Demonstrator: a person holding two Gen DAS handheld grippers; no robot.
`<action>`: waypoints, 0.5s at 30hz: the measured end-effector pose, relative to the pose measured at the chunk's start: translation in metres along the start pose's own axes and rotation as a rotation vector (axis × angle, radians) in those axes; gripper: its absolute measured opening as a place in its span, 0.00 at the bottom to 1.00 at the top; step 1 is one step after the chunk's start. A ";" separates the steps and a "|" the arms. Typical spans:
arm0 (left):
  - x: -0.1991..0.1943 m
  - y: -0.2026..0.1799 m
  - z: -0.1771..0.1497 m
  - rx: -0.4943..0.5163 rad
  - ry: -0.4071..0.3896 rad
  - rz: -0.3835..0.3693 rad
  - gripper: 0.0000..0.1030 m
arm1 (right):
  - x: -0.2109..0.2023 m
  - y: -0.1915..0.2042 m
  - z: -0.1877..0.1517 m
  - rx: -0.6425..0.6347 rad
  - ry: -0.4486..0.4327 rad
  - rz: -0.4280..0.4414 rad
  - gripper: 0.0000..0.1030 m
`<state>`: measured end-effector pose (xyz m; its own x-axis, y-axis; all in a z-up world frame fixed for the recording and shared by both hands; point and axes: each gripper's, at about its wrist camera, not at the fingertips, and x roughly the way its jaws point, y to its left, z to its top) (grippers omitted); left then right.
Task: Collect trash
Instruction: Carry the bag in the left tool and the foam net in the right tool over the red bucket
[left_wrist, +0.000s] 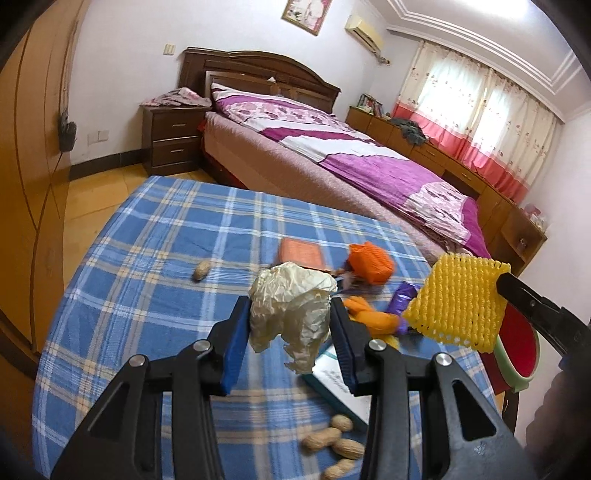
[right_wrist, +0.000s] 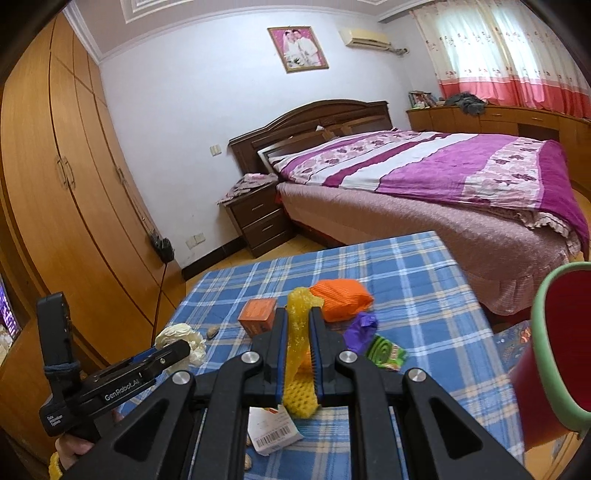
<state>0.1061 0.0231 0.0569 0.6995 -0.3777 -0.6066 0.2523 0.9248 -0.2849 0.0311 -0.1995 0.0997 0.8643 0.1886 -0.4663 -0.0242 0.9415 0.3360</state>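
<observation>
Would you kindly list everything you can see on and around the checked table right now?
crumpled paper: one, cream, held in left gripper
foam net: one, yellow, held in right gripper
foam wrap: one, orange, table centre
small box: one, orange, left of wrap
purple wrapper: one, beside wrap
green packet: one, near right edge
peanuts: several, tan, near edge
bin: one, red with green rim, right of table
table: one, blue checked cloth
left gripper: black, blue pads
right gripper: black, blue pads
</observation>
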 end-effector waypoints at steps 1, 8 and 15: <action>-0.001 -0.004 -0.001 0.005 0.003 -0.004 0.42 | -0.004 -0.003 0.000 0.006 -0.006 -0.005 0.13; -0.008 -0.034 -0.005 0.033 0.017 -0.062 0.42 | -0.033 -0.029 0.000 0.075 -0.034 -0.038 0.13; -0.012 -0.063 -0.010 0.056 0.040 -0.120 0.42 | -0.061 -0.052 -0.002 0.106 -0.075 -0.068 0.13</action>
<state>0.0753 -0.0309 0.0747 0.6350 -0.4867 -0.6000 0.3706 0.8733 -0.3163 -0.0211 -0.2593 0.1095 0.8971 0.1001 -0.4302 0.0857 0.9160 0.3919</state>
